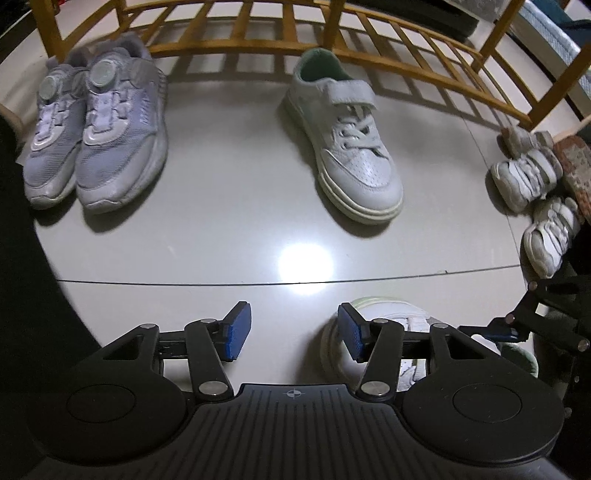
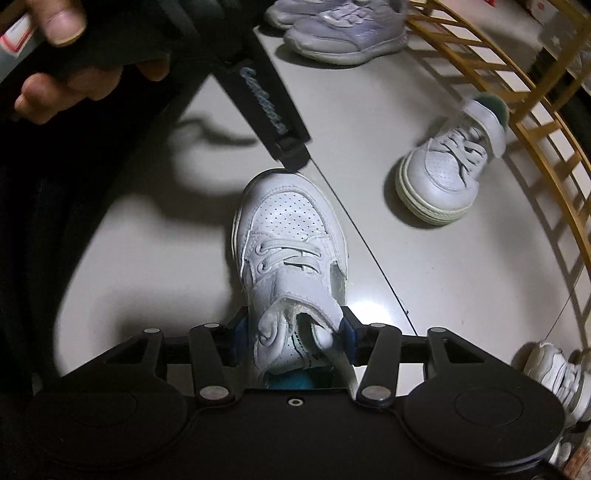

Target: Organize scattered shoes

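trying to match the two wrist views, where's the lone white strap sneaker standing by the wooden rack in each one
Left wrist view: the white strap sneaker stands upper centre-right, toe toward the camera, heel near the wooden rack.
Right wrist view: the same sneaker sits upper right, toe pointing lower left, apart from its mate clamped in the right gripper.
Shared landmark: the lilac sneaker pair by the rack, upper left in the left view, top centre in the right.

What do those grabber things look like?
Each hand-held gripper, left and right, is black, with a ribbed body, two round bulges, silver rivets and blue ridged pads on its fingers. The left one carries a small crosshair mark.
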Tool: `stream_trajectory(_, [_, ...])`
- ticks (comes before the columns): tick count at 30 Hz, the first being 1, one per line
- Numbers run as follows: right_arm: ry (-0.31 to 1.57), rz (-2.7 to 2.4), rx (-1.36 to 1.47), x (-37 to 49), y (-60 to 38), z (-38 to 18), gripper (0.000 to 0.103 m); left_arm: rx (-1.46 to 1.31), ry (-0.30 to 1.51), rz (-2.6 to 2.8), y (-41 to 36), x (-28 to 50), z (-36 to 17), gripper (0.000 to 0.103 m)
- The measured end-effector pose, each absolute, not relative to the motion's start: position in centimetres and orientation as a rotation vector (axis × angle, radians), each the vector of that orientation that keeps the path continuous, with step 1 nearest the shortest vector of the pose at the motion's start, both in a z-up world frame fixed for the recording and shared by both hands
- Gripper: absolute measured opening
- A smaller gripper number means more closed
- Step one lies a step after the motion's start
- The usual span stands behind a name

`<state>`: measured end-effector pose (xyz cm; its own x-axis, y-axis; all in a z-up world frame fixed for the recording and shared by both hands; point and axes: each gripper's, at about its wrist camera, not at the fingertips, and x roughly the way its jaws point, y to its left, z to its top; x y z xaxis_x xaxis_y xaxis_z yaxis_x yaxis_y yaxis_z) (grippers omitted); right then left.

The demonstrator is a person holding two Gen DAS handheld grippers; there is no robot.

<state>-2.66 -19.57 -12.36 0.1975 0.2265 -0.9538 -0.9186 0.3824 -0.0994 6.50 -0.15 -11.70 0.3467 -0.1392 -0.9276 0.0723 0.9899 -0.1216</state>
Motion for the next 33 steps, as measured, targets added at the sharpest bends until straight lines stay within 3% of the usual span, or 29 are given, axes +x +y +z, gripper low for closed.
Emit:
stream_trajectory(4, [1.062,0.936,-0.801,-3.4,-19.3,-12.4,0.056,-0.045,1.217,-0.153,-1.0,6.8,-12.1,0.053])
stream_trajectory(6, [1.079,0.930,-0.779,-3.5,-19.2,-12.5,0.065,-0.043,1.217,-0.163,-1.2,6.9,-12.2,0.053])
stream_trajectory(13, [1.116,0.881,-0.723,-4.3,-19.3,-12.2,0.076,-0.047,1.211,-0.175,-1.5,7.2,-12.4,0.053])
stream_trajectory(26, [1.183,0.832,-0.575,-3.3,-22.0,-10.3,0.076,-0.046,1.245,-0.161,-0.7,5.8,-11.7,0.053])
stream_trajectory(33, [1.242,0.809,-0.531,-2.4,-22.1,-12.2,0.070,-0.070,1.259,-0.154,-0.7,5.4,-12.0,0.050])
